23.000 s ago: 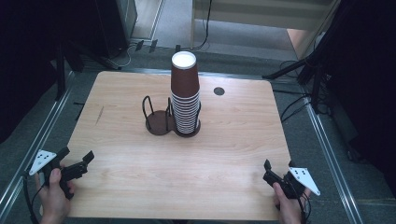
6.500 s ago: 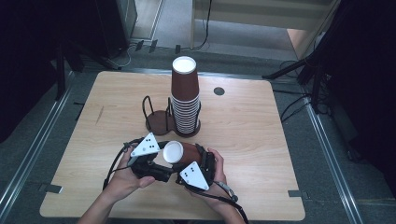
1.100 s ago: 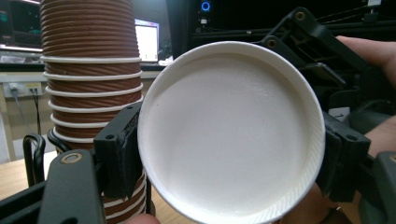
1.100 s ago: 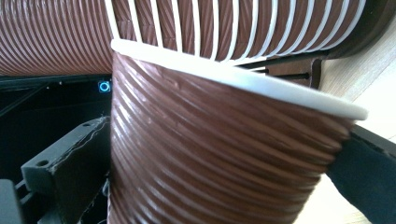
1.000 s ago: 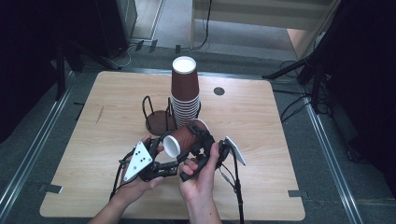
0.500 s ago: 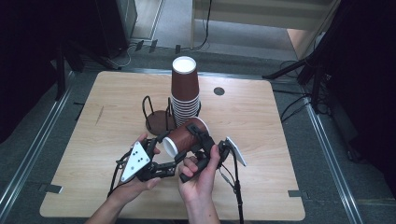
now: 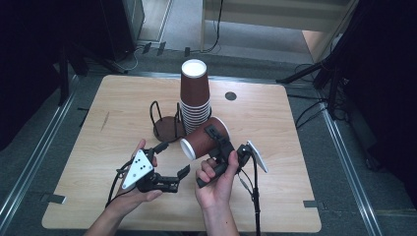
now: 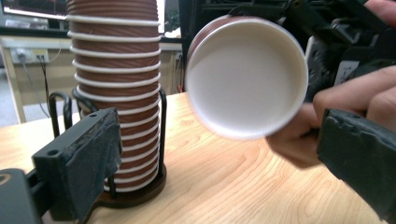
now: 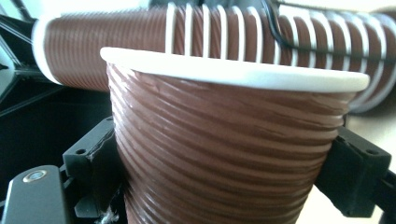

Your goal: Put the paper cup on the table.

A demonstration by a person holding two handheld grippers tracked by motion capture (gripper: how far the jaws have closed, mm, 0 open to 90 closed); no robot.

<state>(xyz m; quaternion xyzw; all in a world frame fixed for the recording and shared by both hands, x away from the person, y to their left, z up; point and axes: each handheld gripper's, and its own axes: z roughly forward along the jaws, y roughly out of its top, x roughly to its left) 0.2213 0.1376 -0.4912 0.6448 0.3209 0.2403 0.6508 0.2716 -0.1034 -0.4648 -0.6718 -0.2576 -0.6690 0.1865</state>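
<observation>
A brown ribbed paper cup (image 7: 202,138) hangs tilted above the table, its white bottom (image 8: 247,77) turned toward my left gripper. My right gripper (image 7: 212,139) is shut on the cup's body (image 9: 224,154), one black jaw on each side below the white rim. To the cup's lower left, my left gripper (image 7: 173,158) is open and clear of it, with the jaws wide apart (image 8: 219,163). Behind stands a tall stack of upside-down brown cups (image 7: 194,96) in a black wire holder (image 8: 161,135).
A second wire holder (image 7: 164,123) with a dark round base stands bare just left of the stack. A small dark hole (image 7: 230,96) marks the wooden table (image 7: 290,162) at the back right. Cables trail from both grippers toward the near edge.
The right gripper has carried the cup a little up and right, toward the stack. The left gripper stays low and open; the gap between it and the cup has grown.
</observation>
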